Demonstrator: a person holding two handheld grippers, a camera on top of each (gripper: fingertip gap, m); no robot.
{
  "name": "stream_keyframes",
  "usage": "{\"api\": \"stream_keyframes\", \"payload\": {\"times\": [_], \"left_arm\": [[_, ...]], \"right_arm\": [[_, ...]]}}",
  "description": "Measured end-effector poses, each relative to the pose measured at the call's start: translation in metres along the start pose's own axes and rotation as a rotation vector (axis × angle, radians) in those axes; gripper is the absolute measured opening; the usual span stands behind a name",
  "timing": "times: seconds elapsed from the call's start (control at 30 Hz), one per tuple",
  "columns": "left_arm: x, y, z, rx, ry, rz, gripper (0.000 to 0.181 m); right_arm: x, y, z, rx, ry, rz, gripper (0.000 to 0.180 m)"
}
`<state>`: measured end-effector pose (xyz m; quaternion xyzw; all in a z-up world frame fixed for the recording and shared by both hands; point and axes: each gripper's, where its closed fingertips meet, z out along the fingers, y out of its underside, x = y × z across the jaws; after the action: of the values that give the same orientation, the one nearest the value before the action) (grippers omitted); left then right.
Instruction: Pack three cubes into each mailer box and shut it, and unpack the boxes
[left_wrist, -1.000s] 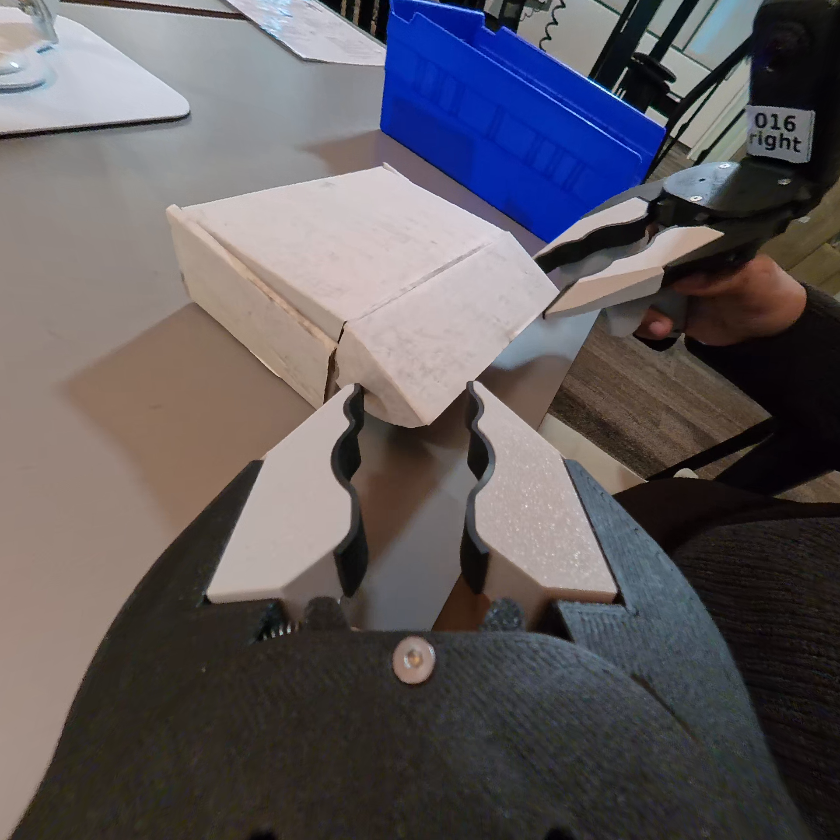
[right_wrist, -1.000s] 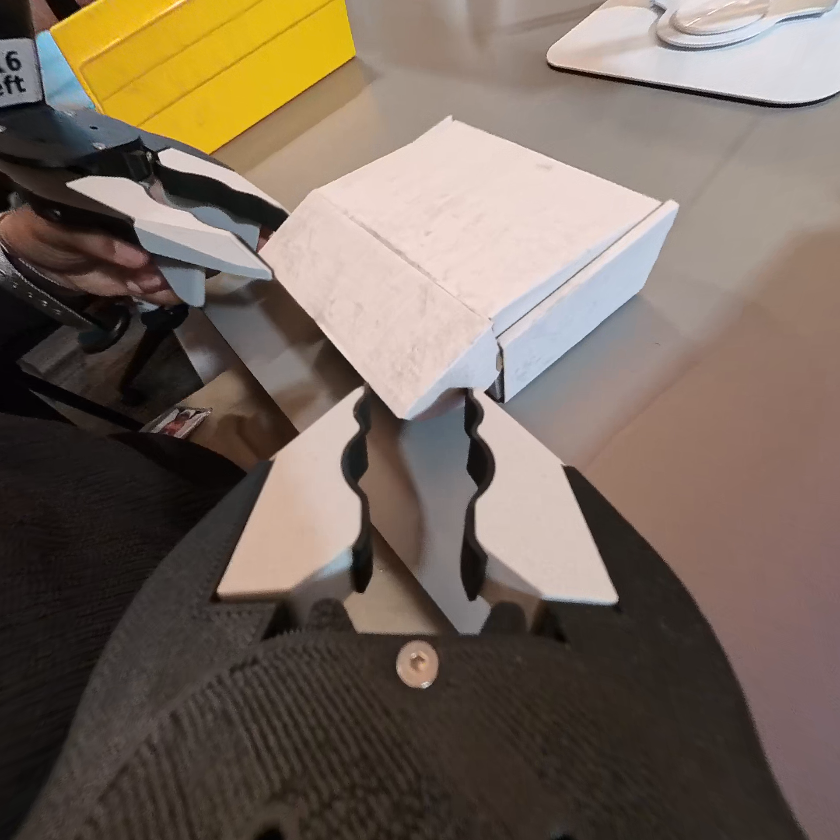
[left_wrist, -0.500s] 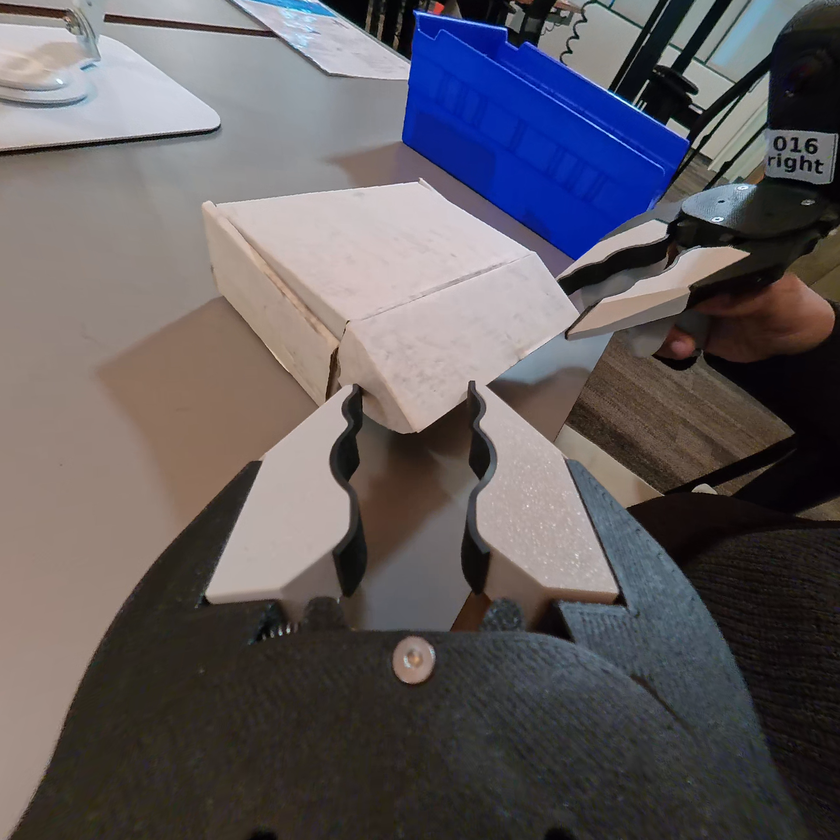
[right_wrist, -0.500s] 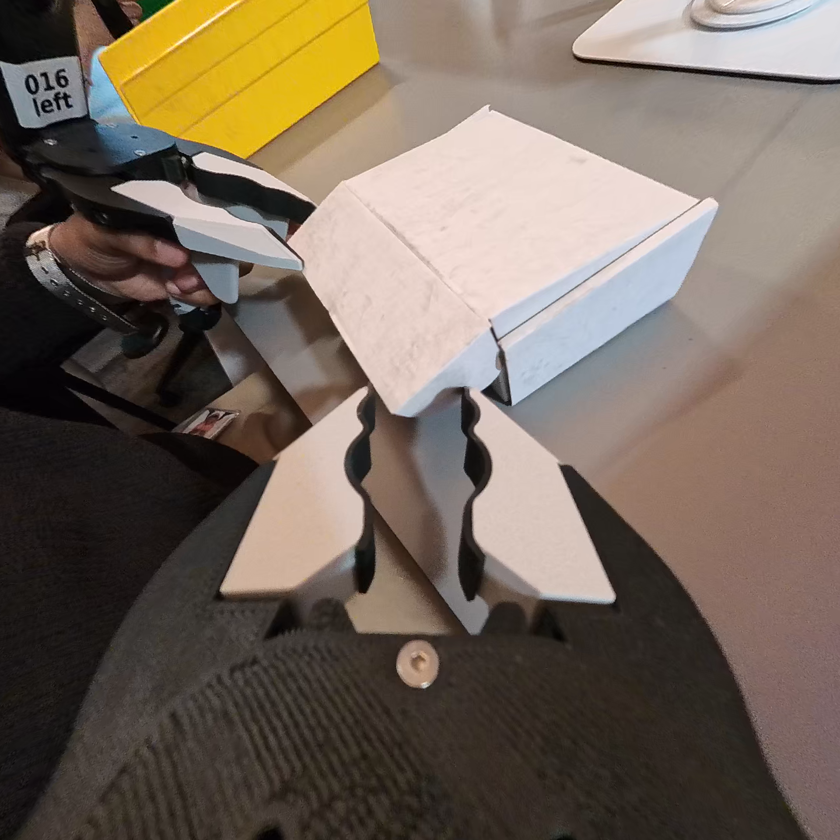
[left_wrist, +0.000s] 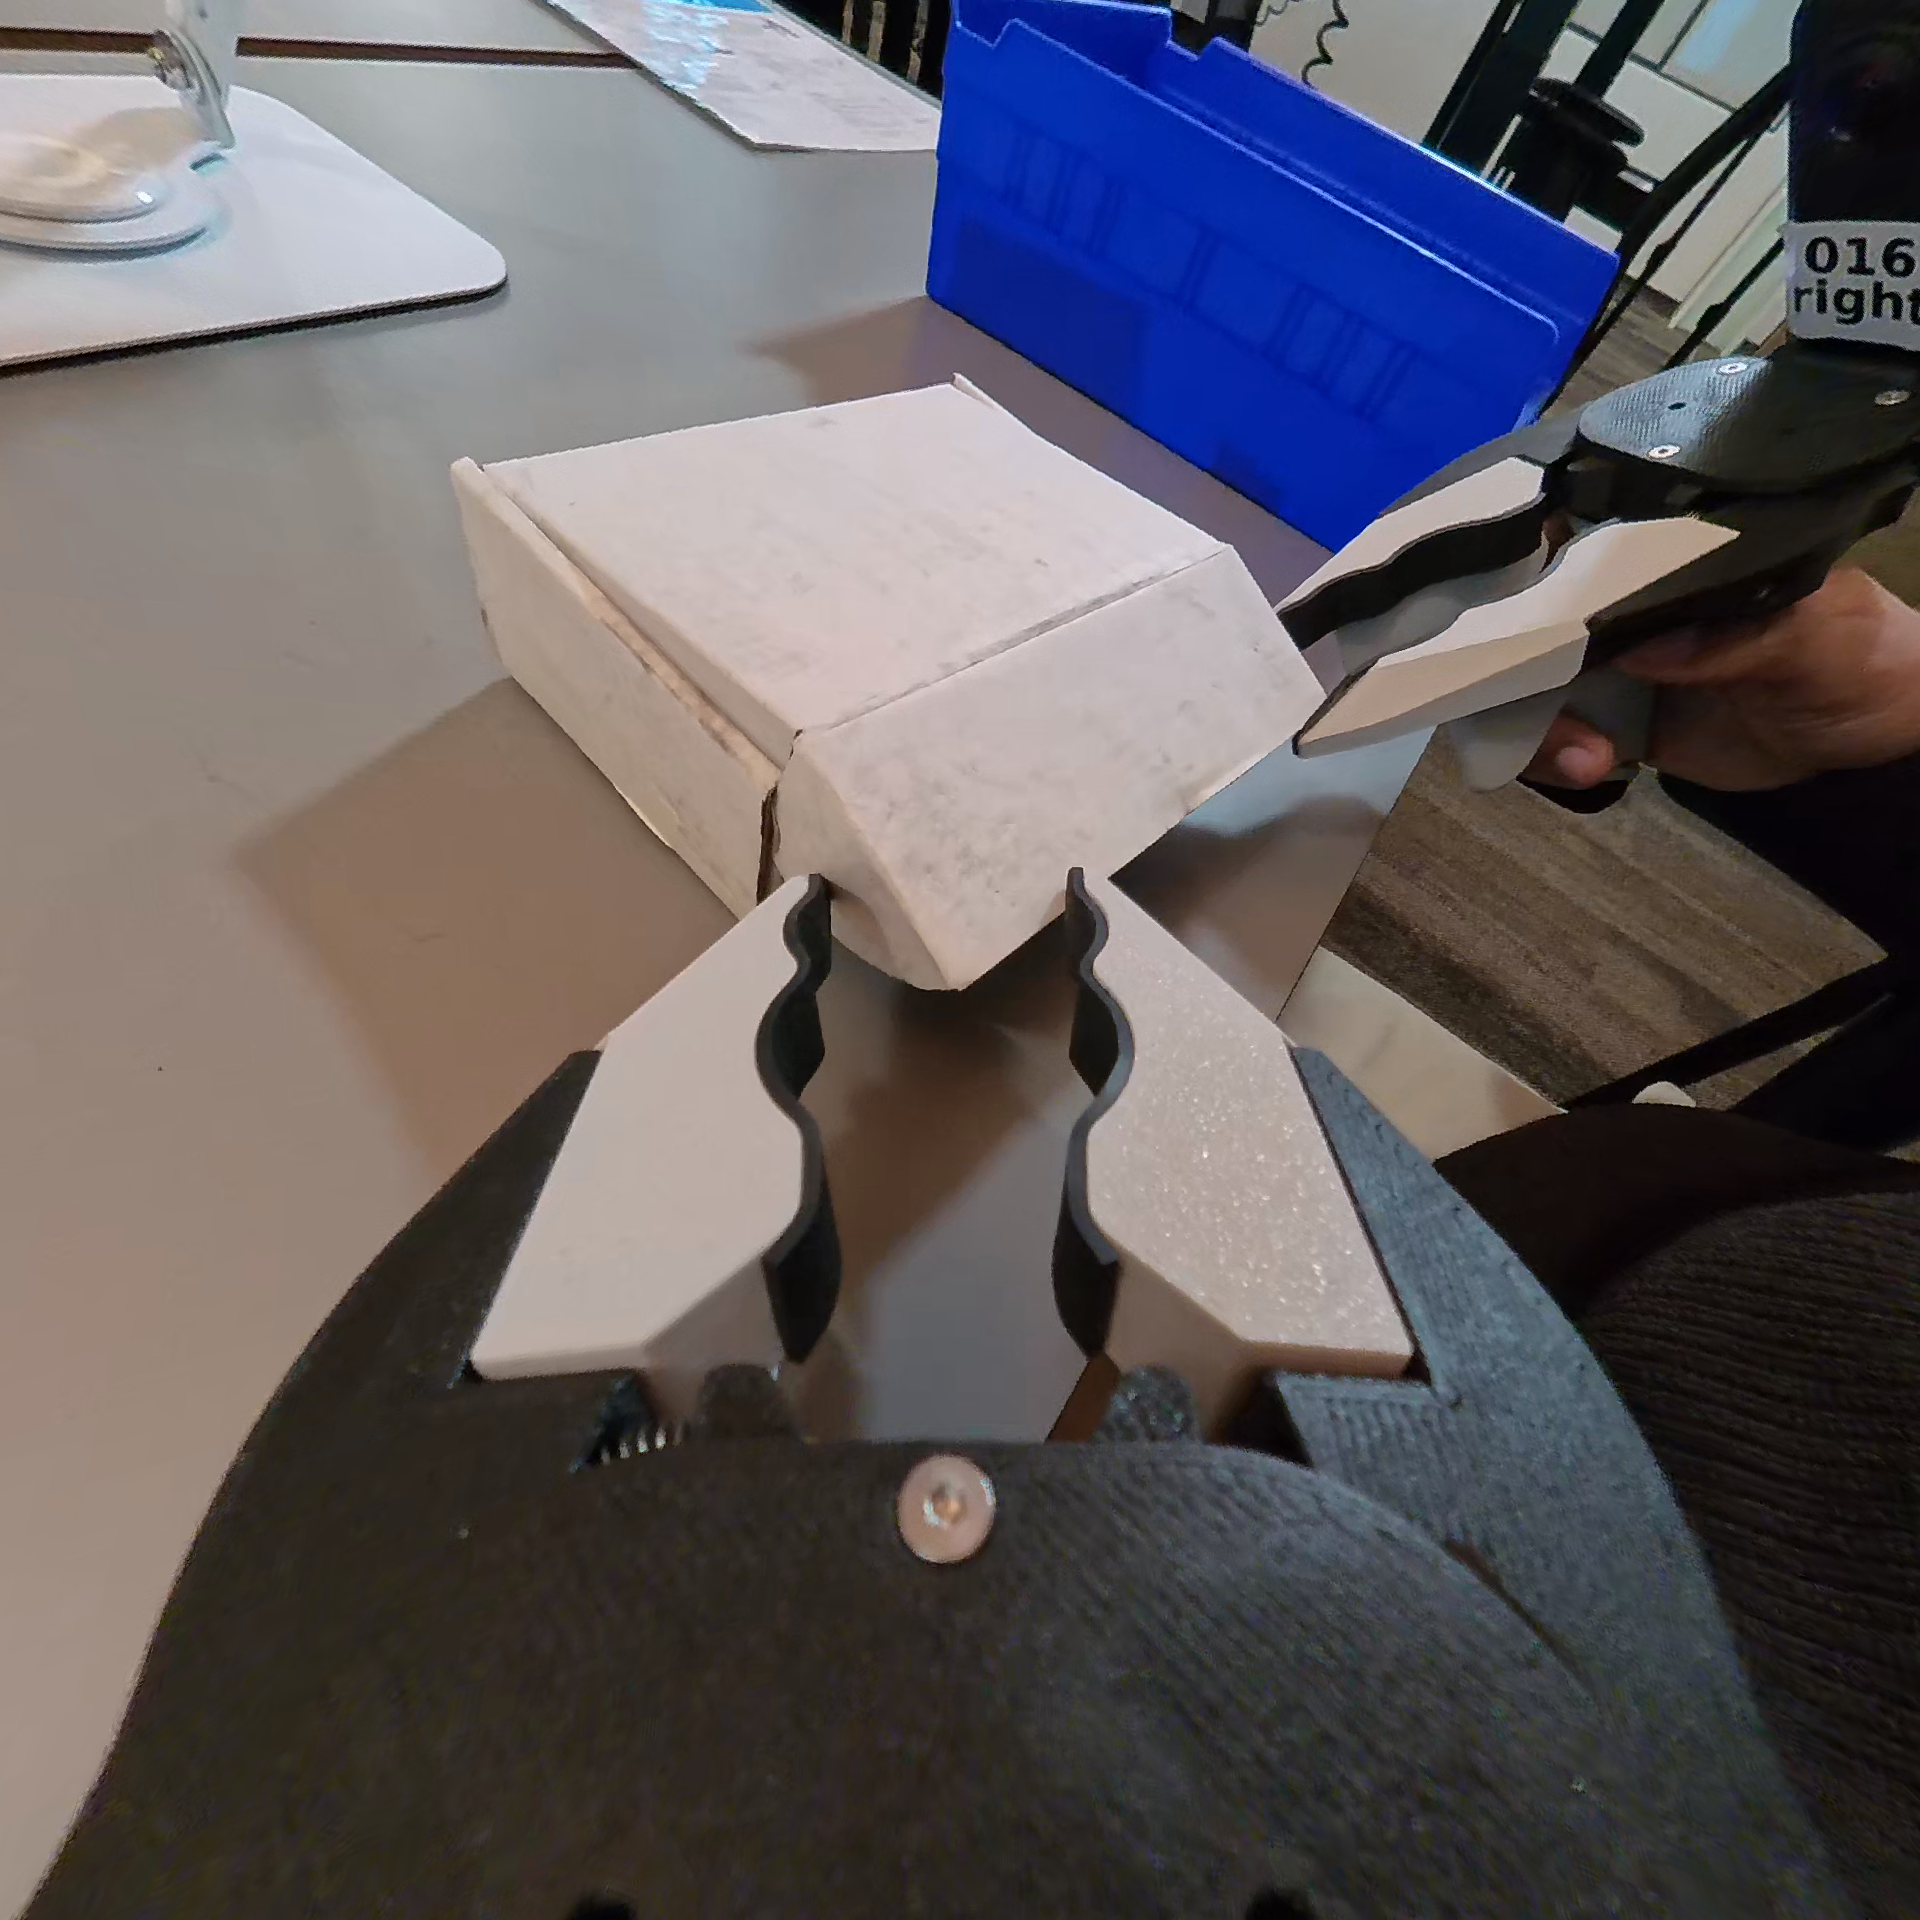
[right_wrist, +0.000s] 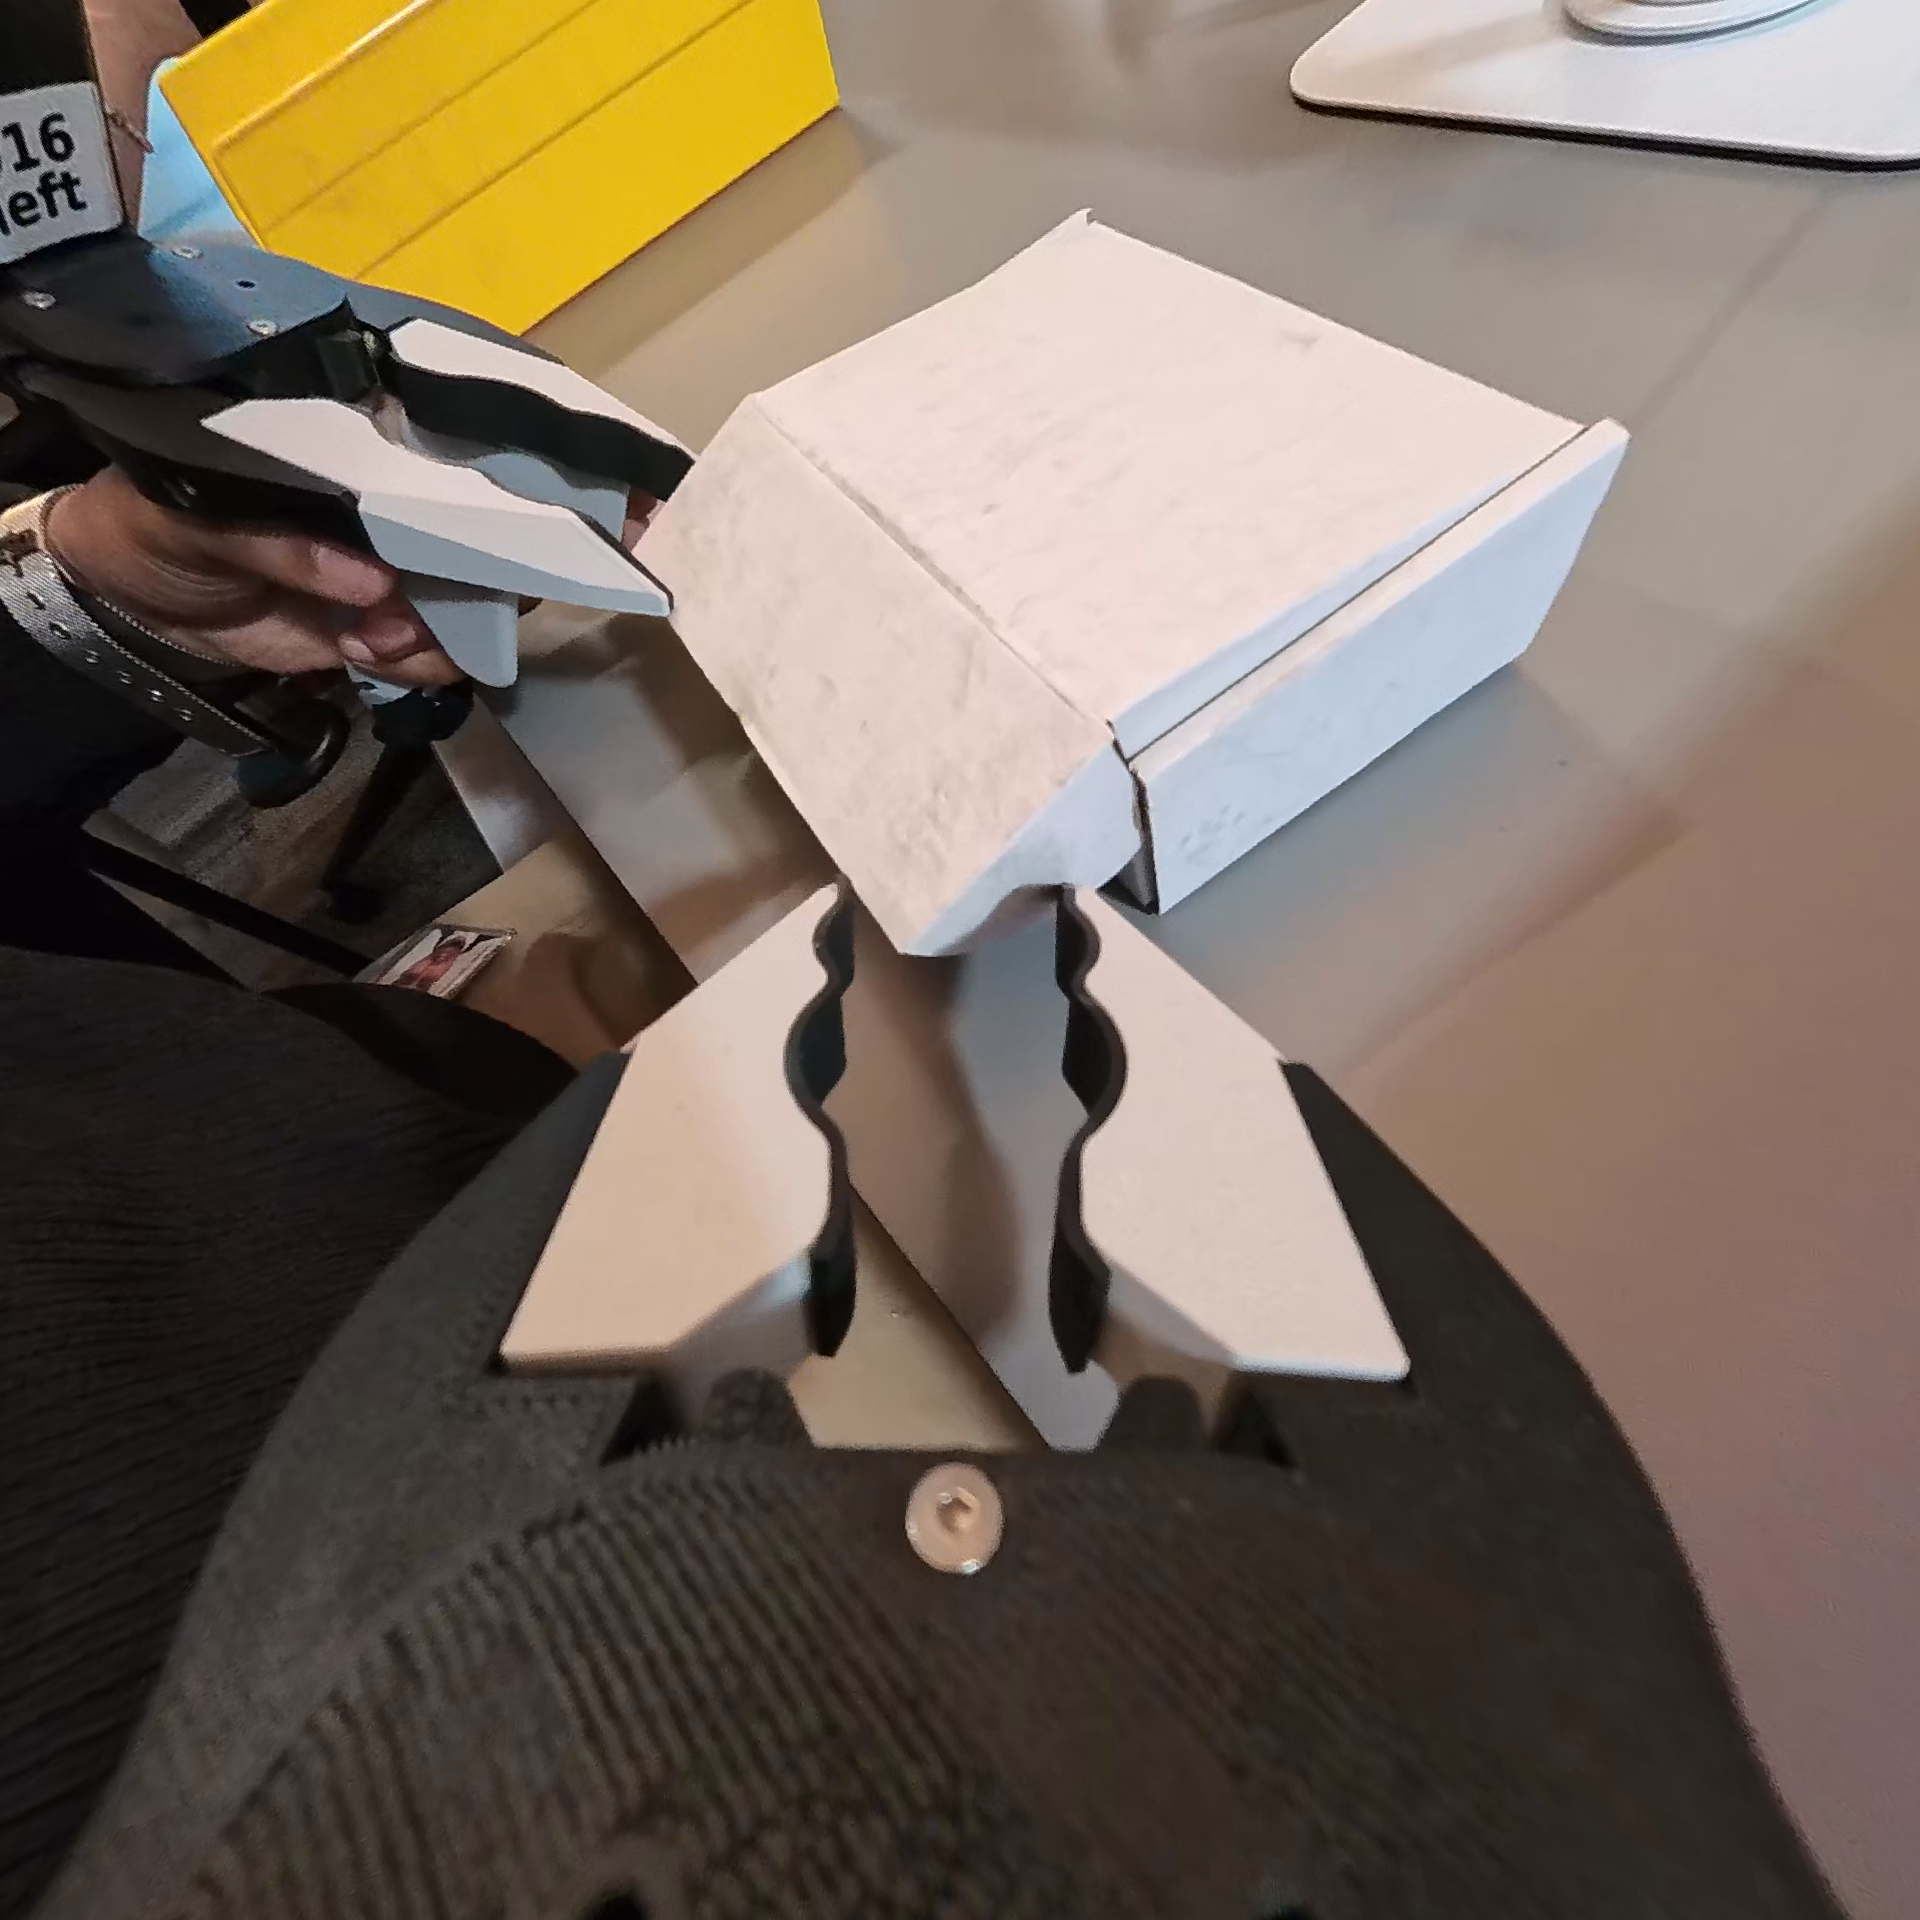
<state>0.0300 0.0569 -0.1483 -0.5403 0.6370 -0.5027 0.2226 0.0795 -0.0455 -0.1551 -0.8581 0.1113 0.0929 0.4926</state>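
Both grippers, the left gripper and right gripper, stand released, each with a corner of the white mailer box's front flap between its parted jaws. That box sits at the desk's near edge, lid down and flap untucked, flanked by a blue bin and yellow bin. Bracketing both corners probably lets them tuck or pull the flap evenly.

The left gripper was held low and pointed forward, its jaws parted with a clear gap between the wavy black pads. The right gripper mirrored it from the opposite side, jaws likewise apart. A hand gripped the right handle; another hand, wrist strapped, gripped the left.
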Motion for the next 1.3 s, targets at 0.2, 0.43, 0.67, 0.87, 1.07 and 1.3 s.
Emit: {"api": "stream_keyframes", "payload": {"times": [0.2,0.43,0.67,0.87,1.07,1.3], "left_arm": [[-0.002,0.001,0.001,-0.005,-0.01,0.0,0.042],[-0.003,0.006,0.003,-0.033,-0.042,0.036,0.042],[-0.001,0.006,0.0,-0.039,-0.011,0.019,0.042],[-0.001,-0.004,-0.005,0.014,0.028,-0.037,0.044],[-0.004,0.001,-0.001,-0.012,-0.002,-0.03,0.033],[-0.009,0.006,0.001,-0.038,-0.05,0.013,0.026]], "right_arm": [[0.002,0.0,0.002,-0.003,0.006,0.006,0.037],[0.006,0.005,0.005,-0.034,0.032,-0.017,0.035],[0.01,-0.001,-0.003,0.003,0.045,-0.02,0.043],[0.008,-0.011,-0.009,0.072,-0.021,0.049,0.036],[0.01,-0.009,-0.003,0.055,0.0,0.047,0.024],[0.016,-0.006,-0.001,0.039,0.025,0.05,0.016]]}}
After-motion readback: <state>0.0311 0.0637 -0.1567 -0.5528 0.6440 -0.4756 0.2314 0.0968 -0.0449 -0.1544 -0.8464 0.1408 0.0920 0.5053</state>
